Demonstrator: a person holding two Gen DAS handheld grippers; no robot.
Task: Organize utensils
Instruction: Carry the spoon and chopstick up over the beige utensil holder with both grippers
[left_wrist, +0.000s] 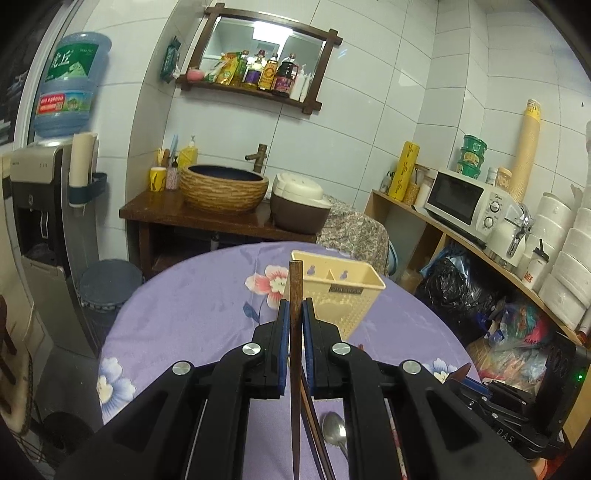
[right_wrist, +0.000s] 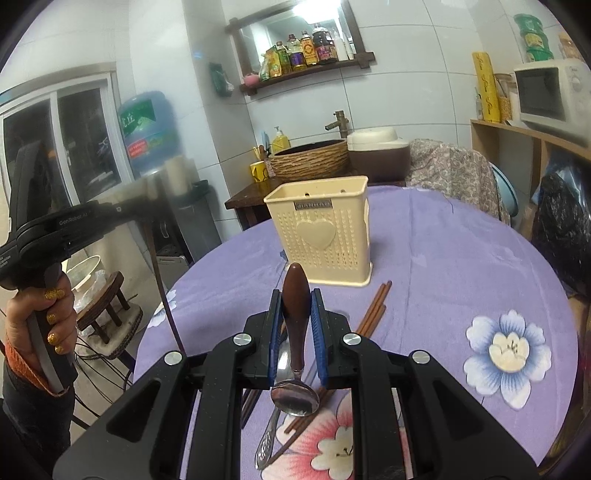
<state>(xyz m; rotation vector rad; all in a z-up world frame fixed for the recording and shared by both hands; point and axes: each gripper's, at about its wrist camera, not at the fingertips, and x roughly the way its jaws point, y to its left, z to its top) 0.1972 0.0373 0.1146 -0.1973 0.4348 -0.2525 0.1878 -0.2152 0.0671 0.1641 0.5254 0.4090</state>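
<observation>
Left wrist view shows the left gripper (left_wrist: 294, 314) clamping a brown chopstick (left_wrist: 295, 332) before the cream holder (left_wrist: 334, 291), whose visible compartments look empty, while the right gripper (right_wrist: 296, 310) pinches a wooden-handled spoon (right_wrist: 295, 332).

My right gripper (right_wrist: 296, 306) clamps the brown handle of a spoon (right_wrist: 295, 369), bowl hanging toward the camera. Ahead, a cream utensil holder (right_wrist: 321, 236) stands upright on the purple flowered tablecloth (right_wrist: 461, 258). Brown chopsticks (right_wrist: 373, 314) lie beside it. At far left, my left hand (right_wrist: 40, 325) grips the other tool's handle.
</observation>
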